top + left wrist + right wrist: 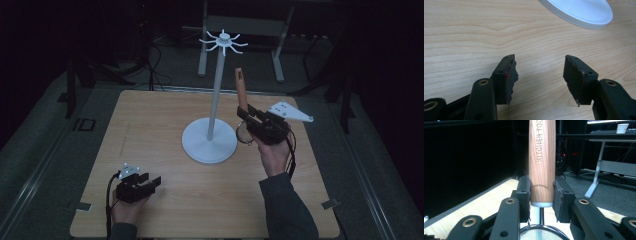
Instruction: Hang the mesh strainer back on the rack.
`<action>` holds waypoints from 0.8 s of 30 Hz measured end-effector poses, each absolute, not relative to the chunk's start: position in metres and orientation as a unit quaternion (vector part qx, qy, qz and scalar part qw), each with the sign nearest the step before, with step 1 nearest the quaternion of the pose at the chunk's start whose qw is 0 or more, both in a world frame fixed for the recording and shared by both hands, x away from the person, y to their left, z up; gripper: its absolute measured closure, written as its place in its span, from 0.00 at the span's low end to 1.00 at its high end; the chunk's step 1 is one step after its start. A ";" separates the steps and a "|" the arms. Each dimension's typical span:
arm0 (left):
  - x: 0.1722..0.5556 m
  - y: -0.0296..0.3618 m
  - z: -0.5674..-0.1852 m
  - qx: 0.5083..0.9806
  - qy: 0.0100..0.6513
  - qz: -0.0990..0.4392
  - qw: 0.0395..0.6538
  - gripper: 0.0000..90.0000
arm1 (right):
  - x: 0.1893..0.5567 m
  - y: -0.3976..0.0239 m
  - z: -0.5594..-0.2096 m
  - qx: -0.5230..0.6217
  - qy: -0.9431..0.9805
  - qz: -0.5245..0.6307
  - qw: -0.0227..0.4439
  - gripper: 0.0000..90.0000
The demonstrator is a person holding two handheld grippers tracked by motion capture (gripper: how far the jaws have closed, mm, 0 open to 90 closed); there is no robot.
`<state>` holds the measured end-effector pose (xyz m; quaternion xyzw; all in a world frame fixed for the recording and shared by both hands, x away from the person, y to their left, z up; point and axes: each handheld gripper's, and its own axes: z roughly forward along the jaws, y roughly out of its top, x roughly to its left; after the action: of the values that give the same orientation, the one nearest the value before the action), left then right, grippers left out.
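A white hanger stand (215, 95) rises from a round base (209, 143) at the middle of the wooden table (150, 125), with a ring of hooks (223, 42) on top. My right gripper (245, 114) is just right of the pole, shut on the wooden handle (241, 86) of a small strainer, which points upward. In the right gripper view the pads clamp the handle (542, 157) at its lower end, and the mesh bowl (541, 234) hangs below. My left gripper (150, 181) rests low at the front left, open and empty (540, 75).
The stand's base (579, 11) lies ahead of the left gripper. Beyond the table's far edge stand a desk's white legs (202, 50) and floor cables (157, 70). A paper cup (622, 128) sits on a far desk.
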<state>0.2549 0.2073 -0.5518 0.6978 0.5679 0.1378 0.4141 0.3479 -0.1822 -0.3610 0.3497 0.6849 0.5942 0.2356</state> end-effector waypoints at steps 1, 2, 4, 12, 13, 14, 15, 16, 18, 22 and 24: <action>0.255 0.207 -0.552 0.698 0.568 0.138 0.414 0.48 | 0.348 -0.182 -0.359 0.348 0.683 0.598 0.234 0.78; 0.255 0.207 -0.552 0.698 0.568 0.137 0.414 0.48 | 0.348 -0.182 -0.359 0.348 0.683 0.598 0.234 0.78; 0.255 0.208 -0.552 0.698 0.568 0.138 0.414 0.48 | 0.348 -0.182 -0.356 0.346 0.683 0.599 0.236 0.78; 0.255 0.208 -0.552 0.698 0.568 0.138 0.414 0.48 | 0.349 -0.185 -0.349 0.349 0.670 0.615 0.228 0.78; 0.255 0.208 -0.552 0.698 0.568 0.138 0.414 0.48 | 0.349 -0.185 -0.348 0.348 0.669 0.616 0.229 0.78; 0.255 0.208 -0.552 0.698 0.568 0.138 0.414 0.48 | 0.349 -0.186 -0.347 0.348 0.668 0.616 0.230 0.78; 0.255 0.208 -0.552 0.698 0.568 0.138 0.414 0.48 | 0.349 -0.186 -0.346 0.348 0.666 0.618 0.229 0.78; 0.255 0.208 -0.552 0.698 0.568 0.138 0.415 0.48 | 0.349 -0.186 -0.345 0.348 0.665 0.619 0.229 0.78; 0.255 0.208 -0.552 0.697 0.568 0.138 0.415 0.48 | 0.349 -0.186 -0.345 0.348 0.664 0.621 0.229 0.78; 0.255 0.208 -0.552 0.698 0.568 0.138 0.414 0.48 | 0.349 -0.186 -0.341 0.347 0.657 0.630 0.226 0.78; 0.255 0.208 -0.552 0.698 0.568 0.138 0.414 0.48 | 0.350 -0.186 -0.340 0.347 0.655 0.633 0.224 0.78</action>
<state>0.2551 0.2080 -0.5516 0.6977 0.5682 0.1377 0.4139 0.3500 -0.1860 -0.3403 0.3470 0.6552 0.6327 0.2237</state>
